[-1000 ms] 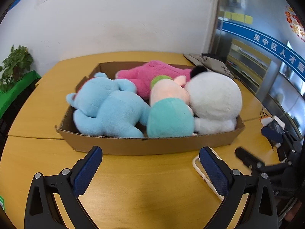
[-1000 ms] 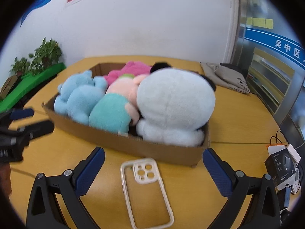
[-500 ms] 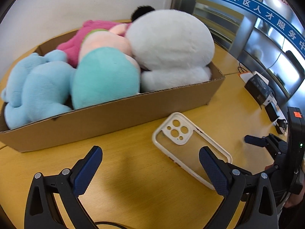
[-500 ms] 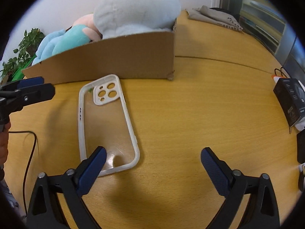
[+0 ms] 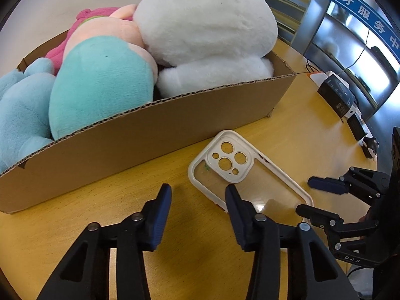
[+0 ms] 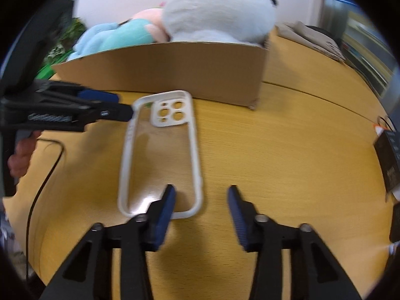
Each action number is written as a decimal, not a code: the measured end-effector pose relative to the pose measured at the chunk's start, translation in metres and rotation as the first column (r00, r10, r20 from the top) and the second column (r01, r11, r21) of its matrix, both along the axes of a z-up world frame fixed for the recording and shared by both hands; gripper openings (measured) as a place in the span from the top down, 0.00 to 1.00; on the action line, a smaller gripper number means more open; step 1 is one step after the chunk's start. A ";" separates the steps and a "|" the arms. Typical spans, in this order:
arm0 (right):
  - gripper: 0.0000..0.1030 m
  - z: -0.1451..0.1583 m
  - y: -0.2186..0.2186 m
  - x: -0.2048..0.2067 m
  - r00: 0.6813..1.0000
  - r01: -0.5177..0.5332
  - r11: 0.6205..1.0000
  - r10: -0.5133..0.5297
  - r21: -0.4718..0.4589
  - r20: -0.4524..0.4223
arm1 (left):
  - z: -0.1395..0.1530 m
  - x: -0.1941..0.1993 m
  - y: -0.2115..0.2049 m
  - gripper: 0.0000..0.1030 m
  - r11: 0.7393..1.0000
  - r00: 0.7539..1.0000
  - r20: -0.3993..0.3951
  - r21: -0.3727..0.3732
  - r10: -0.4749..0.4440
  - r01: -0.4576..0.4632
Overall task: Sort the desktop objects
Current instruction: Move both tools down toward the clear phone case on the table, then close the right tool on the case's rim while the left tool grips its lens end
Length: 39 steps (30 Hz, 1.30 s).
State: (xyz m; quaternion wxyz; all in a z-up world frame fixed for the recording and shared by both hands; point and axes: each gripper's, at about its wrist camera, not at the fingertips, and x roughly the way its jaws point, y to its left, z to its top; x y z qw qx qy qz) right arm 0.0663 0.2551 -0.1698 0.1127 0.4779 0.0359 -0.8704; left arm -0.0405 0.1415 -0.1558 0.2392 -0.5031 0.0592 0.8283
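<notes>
A clear phone case (image 5: 246, 175) with a white rim lies flat on the wooden table, just in front of the cardboard box (image 5: 140, 135); it also shows in the right wrist view (image 6: 162, 160). My left gripper (image 5: 198, 192) is open with nothing between its fingers, its right finger over the case's near-left edge. My right gripper (image 6: 201, 195) is open and holds nothing, its left finger over the case's bottom end. Each gripper shows in the other's view: the right one (image 5: 317, 197) and the left one (image 6: 110, 105).
The box holds plush toys: a white panda (image 5: 205, 30), a teal-and-pink one (image 5: 100, 75), a blue one (image 5: 17, 110) and a pink one behind. Black boxes (image 5: 340, 95) and a small figure (image 5: 370, 147) sit at the table's right edge. A black cable (image 6: 42, 175) lies left.
Both grippers have moved in low over the phone case from opposite ends. Both jaws have narrowed from wide open to partly open.
</notes>
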 end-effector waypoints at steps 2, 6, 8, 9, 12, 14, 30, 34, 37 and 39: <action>0.76 0.000 -0.003 -0.002 0.999 -0.046 0.999 0.046 -0.002 -0.003 | -0.001 -0.002 0.001 0.62 1.000 1.000 0.005 0.001 -0.003 0.003; 0.77 0.000 -0.006 0.001 0.992 -0.128 0.992 0.128 -0.007 0.002 | -0.001 -0.001 0.001 0.68 1.000 1.000 0.006 0.010 -0.018 0.018; 0.79 0.000 -0.006 0.003 0.984 -0.176 0.984 0.176 -0.008 0.005 | 0.001 0.000 0.000 0.69 1.000 1.000 0.003 0.012 -0.028 0.028; 0.79 0.000 -0.006 0.003 0.979 -0.201 0.980 0.201 -0.006 0.007 | 0.001 0.001 0.000 0.72 0.999 0.999 0.005 0.012 -0.036 0.036; 0.80 0.001 -0.009 0.011 0.953 -0.303 0.953 0.303 0.013 0.006 | -0.001 0.005 0.000 0.79 0.998 0.998 0.009 -0.001 -0.067 0.067; 0.80 0.001 -0.009 0.014 0.924 -0.382 0.923 0.382 0.037 0.006 | -0.004 0.011 0.002 0.84 0.995 0.996 0.006 -0.041 -0.086 0.086; 0.53 0.013 0.020 -0.017 0.988 -0.154 0.987 0.154 0.056 0.003 | -0.008 0.053 -0.026 0.92 0.998 0.998 0.063 -0.065 0.000 0.004; 0.53 0.010 0.018 0.005 0.999 -0.029 1.000 0.029 -0.005 0.036 | -0.008 0.059 -0.026 0.92 0.997 0.998 0.066 -0.071 0.016 -0.011; 0.52 0.005 0.011 0.016 0.998 0.017 1.000 -0.018 0.007 0.063 | -0.007 0.064 -0.025 0.92 0.997 0.998 0.061 -0.077 0.011 -0.006; 0.53 0.003 0.007 0.020 0.996 0.049 0.999 -0.050 0.009 0.069 | -0.006 0.065 -0.026 0.92 0.997 0.998 0.063 -0.072 0.015 -0.010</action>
